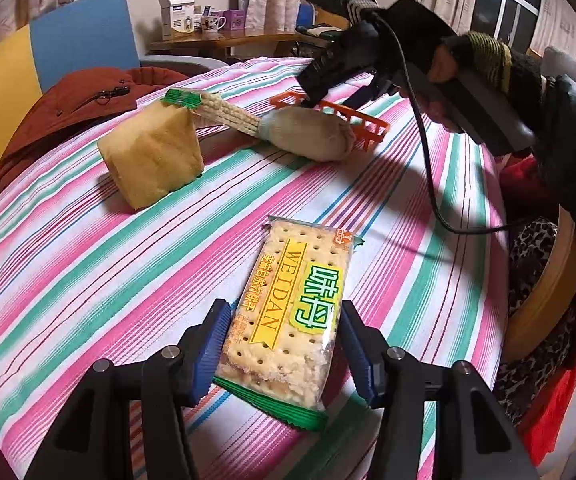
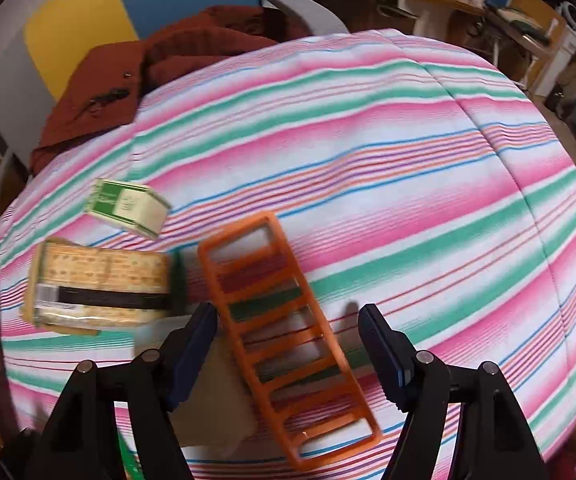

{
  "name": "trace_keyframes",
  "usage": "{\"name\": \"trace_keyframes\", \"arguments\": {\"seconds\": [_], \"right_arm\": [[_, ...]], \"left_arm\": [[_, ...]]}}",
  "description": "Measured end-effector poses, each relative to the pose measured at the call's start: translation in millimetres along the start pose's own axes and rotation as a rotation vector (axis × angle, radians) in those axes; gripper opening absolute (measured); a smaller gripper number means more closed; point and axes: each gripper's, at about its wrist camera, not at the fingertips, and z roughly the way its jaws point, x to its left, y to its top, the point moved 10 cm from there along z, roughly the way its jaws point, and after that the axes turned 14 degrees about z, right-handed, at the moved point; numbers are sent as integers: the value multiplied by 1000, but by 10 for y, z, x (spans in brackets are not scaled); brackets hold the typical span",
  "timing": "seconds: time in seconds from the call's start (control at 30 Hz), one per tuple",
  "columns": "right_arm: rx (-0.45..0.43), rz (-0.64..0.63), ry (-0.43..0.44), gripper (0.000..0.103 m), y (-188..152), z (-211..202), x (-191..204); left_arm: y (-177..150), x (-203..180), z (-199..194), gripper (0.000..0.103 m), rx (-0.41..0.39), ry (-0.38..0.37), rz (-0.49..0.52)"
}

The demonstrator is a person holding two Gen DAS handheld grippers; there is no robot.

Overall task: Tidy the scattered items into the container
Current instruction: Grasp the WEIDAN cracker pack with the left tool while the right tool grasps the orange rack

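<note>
Left hand-held gripper (image 1: 284,344) clamps cracker packet (image 1: 288,316): hard squeeze risks crumbling. Right hand-held gripper (image 2: 288,344) open over orange basket (image 2: 288,332).

We see the cracker pack (image 1: 288,312), clear wrap w/ yellow-green label & green crimped ends, lying flat on the striped bed cover, long axis running away from the left-wrist cam. Further back sits a tan sponge-cake block (image 1: 154,156), tilted on an edge. Behind it a wafer-roll pack (image 1: 224,110) w/ green end leans over the cake's top. Next to that, a pale rounded bun (image 1: 311,132), touching the orange slatted container (image 2: 288,332), which lies flat & looks empty. Right-wrist view's blurred; a small green-white box (image 2: 128,206) is prob. another snack.
</note>
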Motion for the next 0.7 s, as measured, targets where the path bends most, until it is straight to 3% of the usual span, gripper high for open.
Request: {"name": "trace_keyframes", "arguments": {"seconds": [0.03,0.1,0.37,0.5,0.7], "right_arm": [[5,-18,-22,57,-18,21,-8],[7,-73,-66,55,-67,60,22],[-24,-91,-107,54,-28,33,-15],[-45,-96,-127,53,6,1,-62],[-117,-29,-104,53,121,-124,-75]], "left_arm": [[5,2,9,56,2,-1,0],[9,0,10,57,-2,6,-2],[69,126,103,61,-24,0,-55],[48,197,123,51,-33,25,-66],[-64,240,2,51,-46,55,-90]]}}
